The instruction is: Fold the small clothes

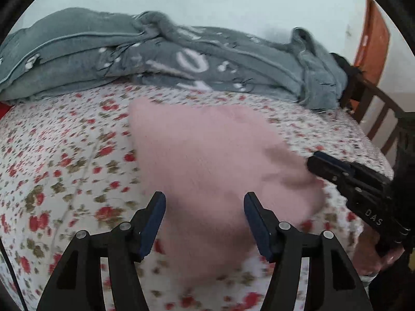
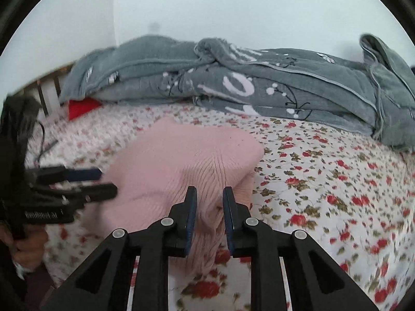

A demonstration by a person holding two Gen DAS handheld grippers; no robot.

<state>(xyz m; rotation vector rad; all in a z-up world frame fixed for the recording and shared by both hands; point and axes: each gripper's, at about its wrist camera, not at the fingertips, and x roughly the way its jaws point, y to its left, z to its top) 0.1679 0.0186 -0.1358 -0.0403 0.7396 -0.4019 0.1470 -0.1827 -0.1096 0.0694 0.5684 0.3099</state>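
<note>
A pink knitted garment (image 1: 207, 160) lies on the floral bed sheet (image 1: 64, 155); it also shows in the right wrist view (image 2: 176, 160). My left gripper (image 1: 205, 199) is open and empty, its fingers wide apart just above the garment's near part. It shows from the side in the right wrist view (image 2: 103, 181). My right gripper (image 2: 209, 194) is shut on a bunched fold of the garment's near right edge and lifts it slightly. It shows in the left wrist view (image 1: 315, 163) at the garment's right edge.
A rumpled grey blanket (image 1: 168, 54) lies along the back of the bed, against the wall (image 2: 259, 13). A red item (image 2: 80, 107) sits at the back left. A wooden bed rail (image 1: 376, 111) stands at one end.
</note>
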